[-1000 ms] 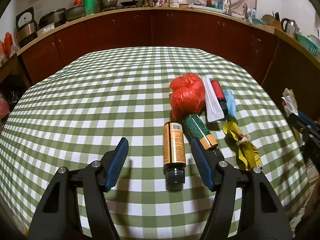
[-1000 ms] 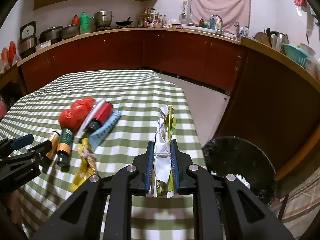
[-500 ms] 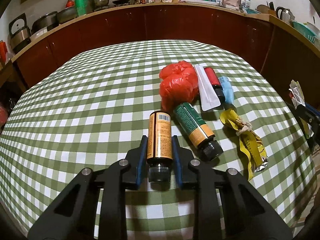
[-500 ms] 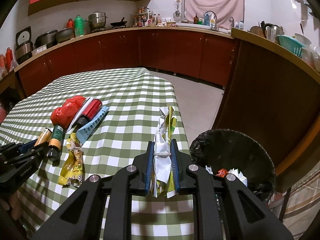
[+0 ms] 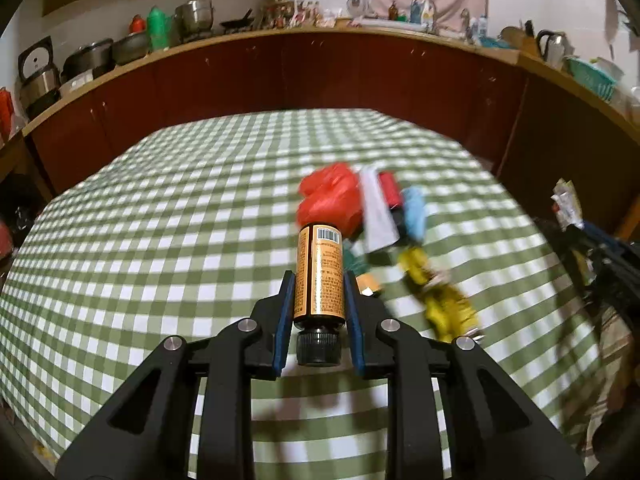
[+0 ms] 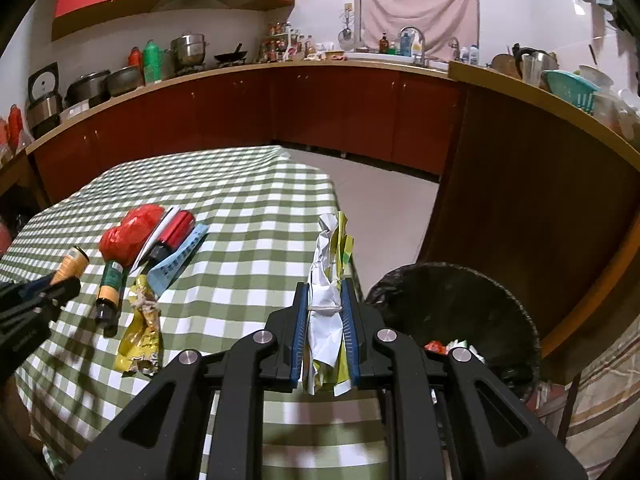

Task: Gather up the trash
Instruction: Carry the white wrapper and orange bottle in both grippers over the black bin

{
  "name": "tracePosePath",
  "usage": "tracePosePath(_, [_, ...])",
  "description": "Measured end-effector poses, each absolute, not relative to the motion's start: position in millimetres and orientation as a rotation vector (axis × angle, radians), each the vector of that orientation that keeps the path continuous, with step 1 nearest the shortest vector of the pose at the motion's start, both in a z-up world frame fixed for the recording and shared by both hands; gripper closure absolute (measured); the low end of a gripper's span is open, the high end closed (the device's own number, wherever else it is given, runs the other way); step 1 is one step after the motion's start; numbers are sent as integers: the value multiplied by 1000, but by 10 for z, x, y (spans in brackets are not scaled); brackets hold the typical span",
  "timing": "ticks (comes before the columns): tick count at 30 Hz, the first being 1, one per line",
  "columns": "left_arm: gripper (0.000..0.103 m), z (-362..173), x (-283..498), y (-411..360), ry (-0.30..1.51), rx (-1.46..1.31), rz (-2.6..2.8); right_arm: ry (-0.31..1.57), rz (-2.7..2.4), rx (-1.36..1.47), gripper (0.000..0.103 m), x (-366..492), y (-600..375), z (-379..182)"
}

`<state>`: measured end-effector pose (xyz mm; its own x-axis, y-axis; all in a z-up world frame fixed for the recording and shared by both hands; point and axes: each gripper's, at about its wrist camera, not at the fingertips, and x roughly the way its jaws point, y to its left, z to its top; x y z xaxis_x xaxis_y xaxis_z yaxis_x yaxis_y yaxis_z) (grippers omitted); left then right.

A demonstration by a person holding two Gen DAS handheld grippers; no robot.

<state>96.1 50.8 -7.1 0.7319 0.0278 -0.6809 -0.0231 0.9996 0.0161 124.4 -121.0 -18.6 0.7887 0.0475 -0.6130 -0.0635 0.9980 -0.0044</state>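
Note:
My left gripper (image 5: pixel 319 300) is shut on an orange-labelled bottle (image 5: pixel 319 274) with a black cap, lifted off the green-checked table (image 5: pixel 160 240). My right gripper (image 6: pixel 324 312) is shut on a crumpled white and yellow-green wrapper (image 6: pixel 329 280), held near the table's right edge beside a black-lined trash bin (image 6: pixel 452 312). On the table lie a red plastic bag (image 6: pixel 130 236), a green bottle (image 6: pixel 108 288), a red can (image 6: pixel 176 232), a blue packet (image 6: pixel 178 264), a white paper (image 5: pixel 376 212) and a yellow wrapper (image 6: pixel 140 340). The left gripper (image 6: pixel 60 284) with its bottle shows at the left of the right wrist view.
Dark red cabinets (image 6: pixel 320 112) with a cluttered wooden counter ring the room behind and to the right. Bare floor (image 6: pixel 384 216) lies between the table's far corner and the cabinets. The bin holds some scraps. A striped cloth (image 6: pixel 600 400) hangs at the lower right.
My left gripper closed around the orange bottle and raised it off the cloth. The right gripper carried its wrapper to the right, so more of the bin came into view.

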Motion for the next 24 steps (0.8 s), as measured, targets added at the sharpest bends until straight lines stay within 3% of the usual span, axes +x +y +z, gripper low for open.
tracePosePath(12, [80, 232, 1075, -300, 663, 45, -132, 624, -49, 5, 85, 1185, -1755, -52])
tracePosePath(24, [80, 123, 1365, -1222, 659, 106, -249, 622, -135, 39, 85, 1191, -2283, -110])
